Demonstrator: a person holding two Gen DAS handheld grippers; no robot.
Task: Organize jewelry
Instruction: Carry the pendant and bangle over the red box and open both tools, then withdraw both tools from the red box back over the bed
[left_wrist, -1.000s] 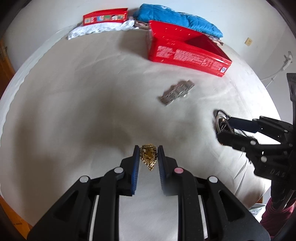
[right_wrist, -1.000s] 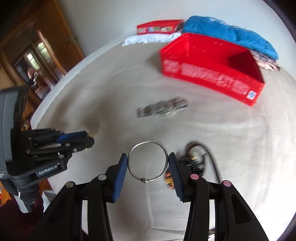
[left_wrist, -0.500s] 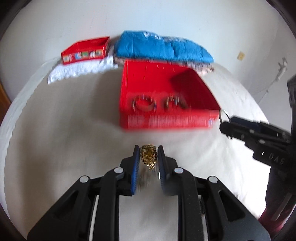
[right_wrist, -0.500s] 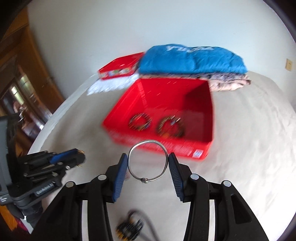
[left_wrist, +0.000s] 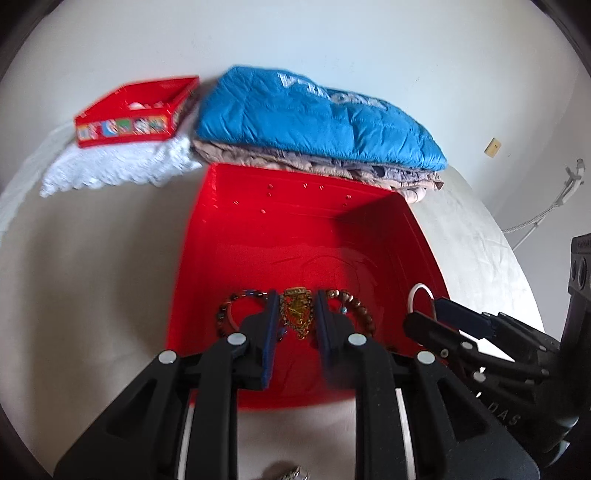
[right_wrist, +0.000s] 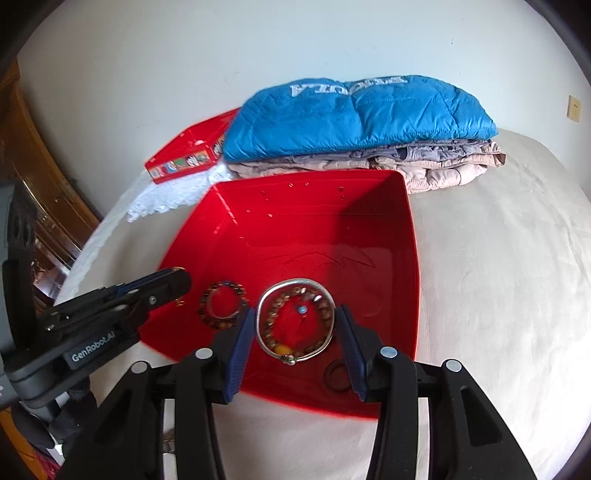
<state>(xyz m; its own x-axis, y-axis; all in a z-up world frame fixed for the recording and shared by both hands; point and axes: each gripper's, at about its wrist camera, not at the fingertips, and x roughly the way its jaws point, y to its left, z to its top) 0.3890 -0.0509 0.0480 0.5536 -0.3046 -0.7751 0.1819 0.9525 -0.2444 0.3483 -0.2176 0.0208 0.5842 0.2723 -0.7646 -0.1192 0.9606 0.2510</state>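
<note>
My left gripper (left_wrist: 295, 314) is shut on a gold pendant (left_wrist: 297, 315) and holds it above the near part of an open red box (left_wrist: 295, 229). My right gripper (right_wrist: 297, 325) is shut on a silver bangle (right_wrist: 266, 306) and holds it over the same red box (right_wrist: 317, 236). Two beaded bracelets (right_wrist: 221, 306) (right_wrist: 295, 323) lie on the box floor, one left, one under the bangle. In the left wrist view the right gripper (left_wrist: 428, 314) with the bangle (left_wrist: 419, 295) is over the box's right rim. In the right wrist view the left gripper (right_wrist: 177, 282) is at the box's left wall.
The box sits on a cream bed sheet (right_wrist: 498, 277). Behind it lies a folded blue jacket (right_wrist: 354, 114) on beige clothes, and a smaller red box (left_wrist: 136, 114) on a white lace cloth (left_wrist: 118, 166). A dark hair tie (right_wrist: 336, 374) lies in the box's near right corner.
Both grippers moved forward with their jewelry, from over the bare sheet to above the red box. The box now fills the middle of both views.
</note>
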